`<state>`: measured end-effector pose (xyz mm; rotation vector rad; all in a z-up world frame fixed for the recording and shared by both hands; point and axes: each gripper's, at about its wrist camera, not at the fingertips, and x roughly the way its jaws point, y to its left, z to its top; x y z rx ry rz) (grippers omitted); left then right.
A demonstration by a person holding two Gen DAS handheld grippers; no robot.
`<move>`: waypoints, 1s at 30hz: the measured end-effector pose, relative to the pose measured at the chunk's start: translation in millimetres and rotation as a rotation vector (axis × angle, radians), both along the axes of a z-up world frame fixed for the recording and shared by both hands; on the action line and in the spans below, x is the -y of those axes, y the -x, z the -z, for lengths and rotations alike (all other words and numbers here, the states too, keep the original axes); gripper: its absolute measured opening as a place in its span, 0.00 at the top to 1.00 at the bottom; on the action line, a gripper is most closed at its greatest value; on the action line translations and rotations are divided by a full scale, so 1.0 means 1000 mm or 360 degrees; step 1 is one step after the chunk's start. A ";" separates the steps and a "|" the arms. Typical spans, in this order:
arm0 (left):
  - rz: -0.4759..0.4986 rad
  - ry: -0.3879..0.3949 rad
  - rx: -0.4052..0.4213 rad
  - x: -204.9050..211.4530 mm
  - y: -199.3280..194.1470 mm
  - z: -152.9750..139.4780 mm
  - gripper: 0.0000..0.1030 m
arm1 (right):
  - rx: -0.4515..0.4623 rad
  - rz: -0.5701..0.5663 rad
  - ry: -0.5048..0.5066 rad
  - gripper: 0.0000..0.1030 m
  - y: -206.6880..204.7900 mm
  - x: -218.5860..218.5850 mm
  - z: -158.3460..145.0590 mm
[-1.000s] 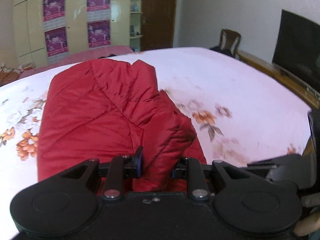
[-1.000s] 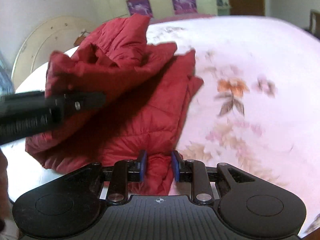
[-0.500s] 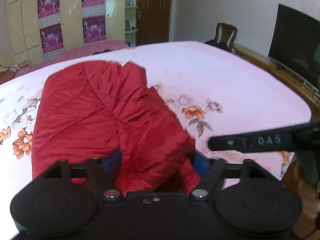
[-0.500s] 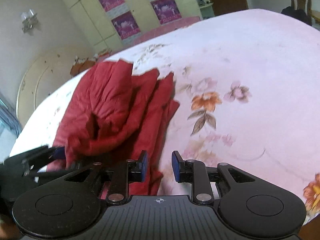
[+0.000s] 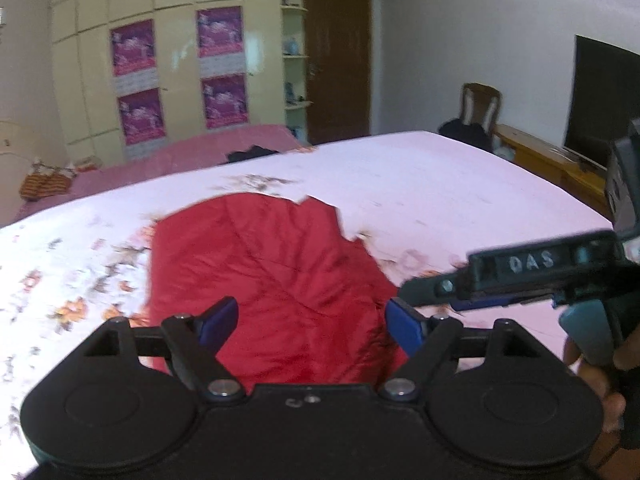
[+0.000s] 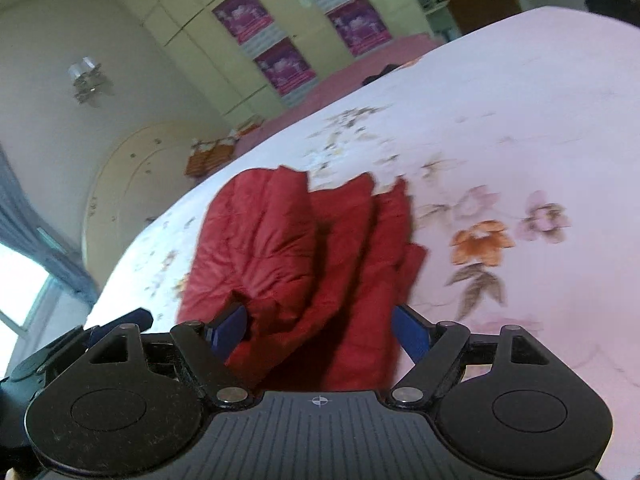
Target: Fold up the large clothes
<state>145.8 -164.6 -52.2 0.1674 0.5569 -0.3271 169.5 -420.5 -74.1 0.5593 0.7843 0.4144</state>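
Note:
A red quilted jacket lies folded on the bed, its layered edges showing in the right wrist view. My left gripper hovers over the jacket's near edge. Its jaws are opening wide and the blue pads press on nothing. My right gripper hangs just above the jacket's near right corner. Its jaws are opening too, with cloth seen below the gap but clear of the pads. The right gripper's black fingers reach in from the right of the left wrist view.
The bed has a white floral sheet. Behind it are a pink bed, a wardrobe with purple posters, a brown door and a chair. A TV stands on a wooden cabinet at right. A window is far left.
Both grippers were shut on folds of the red jacket; they have opened wide, let go and lifted up and back. The jacket has settled flat on the bed.

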 end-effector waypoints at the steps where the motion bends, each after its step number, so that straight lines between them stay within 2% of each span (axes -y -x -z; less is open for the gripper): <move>1: -0.0029 0.0010 0.0013 -0.005 -0.001 -0.003 0.21 | -0.0001 -0.0022 -0.0002 0.23 -0.002 -0.004 0.000; 6: -0.0257 0.0039 0.0048 -0.046 -0.013 -0.009 0.22 | -0.0067 -0.0087 -0.0020 0.23 -0.011 -0.023 0.010; 9: -0.0373 0.0055 0.0008 -0.073 -0.026 -0.005 0.25 | -0.0108 -0.0054 -0.0035 0.23 -0.015 -0.028 0.015; 12: -0.0453 0.0138 -0.0061 -0.102 -0.039 -0.001 0.26 | -0.0150 0.0003 -0.0086 0.23 -0.019 -0.027 0.013; 16: -0.0391 0.0060 -0.0136 -0.103 -0.055 0.022 0.30 | -0.0172 0.0140 -0.0127 0.23 -0.026 -0.012 0.003; 18: -0.0317 0.0078 -0.0181 -0.101 -0.058 0.034 0.31 | -0.0186 0.0208 -0.0158 0.23 -0.030 -0.005 0.000; 21: -0.0208 0.0093 -0.0200 -0.092 -0.063 0.050 0.37 | -0.0278 0.0167 -0.0104 0.23 -0.041 -0.015 0.006; 23: -0.0126 0.0124 -0.0227 -0.089 -0.067 0.055 0.49 | -0.0340 0.0139 -0.0079 0.23 -0.042 -0.029 0.014; 25: -0.0037 0.0083 -0.0208 -0.081 -0.066 0.059 0.50 | -0.0353 0.0111 -0.0084 0.23 -0.040 -0.042 0.019; 27: 0.0049 0.0010 -0.0159 -0.074 -0.062 0.062 0.50 | -0.0340 0.0086 0.0003 0.24 -0.036 -0.057 0.020; 28: 0.0085 0.0012 -0.0160 -0.072 -0.061 0.063 0.50 | -0.0327 0.0078 0.0054 0.51 -0.034 -0.062 0.020; 29: 0.0102 0.0033 -0.0171 -0.073 -0.061 0.064 0.50 | -0.0336 0.0078 0.0104 0.71 -0.033 -0.066 0.021; 30: 0.0124 0.0055 -0.0178 -0.074 -0.062 0.064 0.50 | -0.0331 0.0096 0.0109 0.72 -0.031 -0.065 0.021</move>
